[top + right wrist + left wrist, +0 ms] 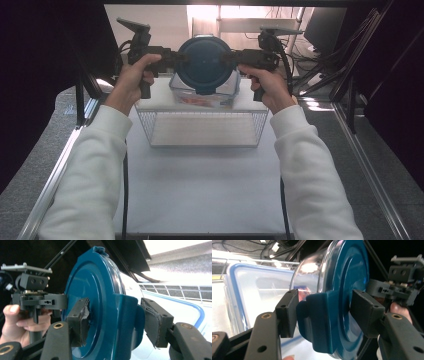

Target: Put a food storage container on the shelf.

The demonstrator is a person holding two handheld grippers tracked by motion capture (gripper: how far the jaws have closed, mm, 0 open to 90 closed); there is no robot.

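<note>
One round clear container with a dark blue lid (204,64) is in the air, and that lid carries two latch tabs, one (322,322) between the left gripper's jaws and one (127,325) between the right gripper's. Two black two-jaw grippers are present, the left gripper (172,56) and the right gripper (234,56), each with two jaws. One rectangular clear plastic box with a blue-edged rim (176,86) sits below. One white wire basket (150,131) stands on one white table (200,190). Two hands in two white sleeves hold the grippers.
</note>
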